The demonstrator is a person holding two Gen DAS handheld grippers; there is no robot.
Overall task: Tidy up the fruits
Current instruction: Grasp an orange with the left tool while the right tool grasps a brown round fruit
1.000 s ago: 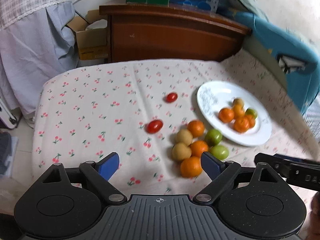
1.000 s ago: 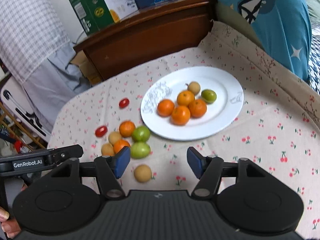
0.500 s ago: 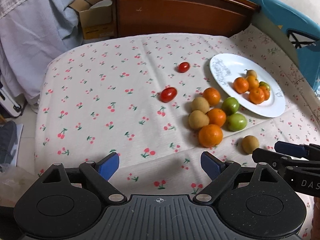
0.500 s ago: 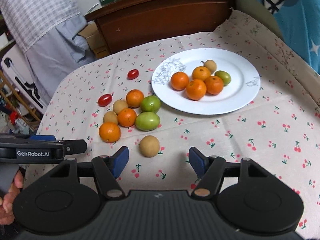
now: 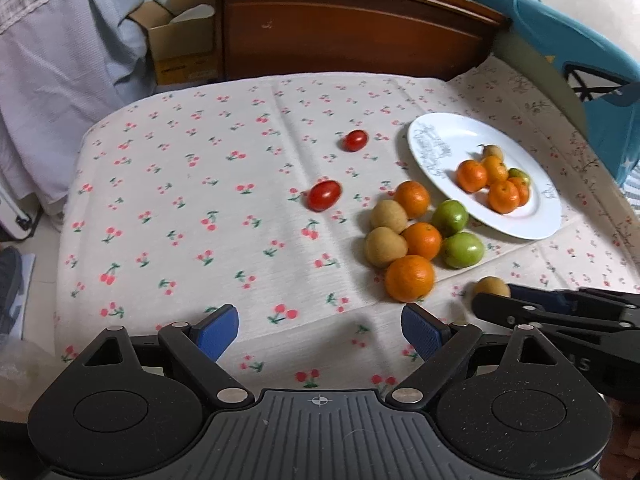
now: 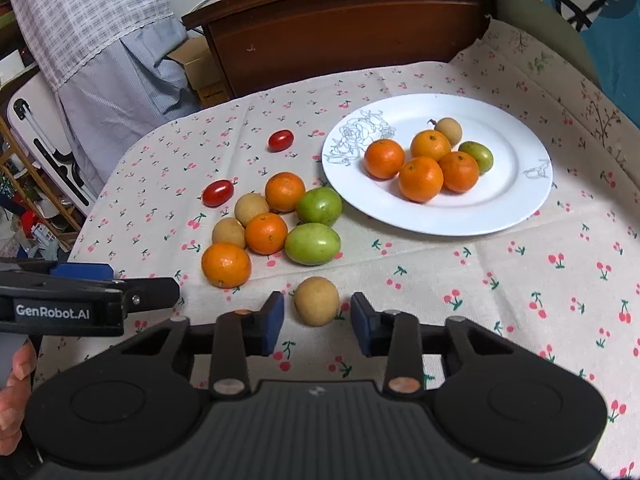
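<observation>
A round, matte tan longan lies on the cherry-print cloth near its front edge, between the right gripper pads, whose jaws just narrowed without visibly touching it. The left gripper gapes empty.

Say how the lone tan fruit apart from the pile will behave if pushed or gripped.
The tan fruit is round, so it would probably roll on the cloth. Small, so likely light; its smooth-looking skin may slip.
</observation>
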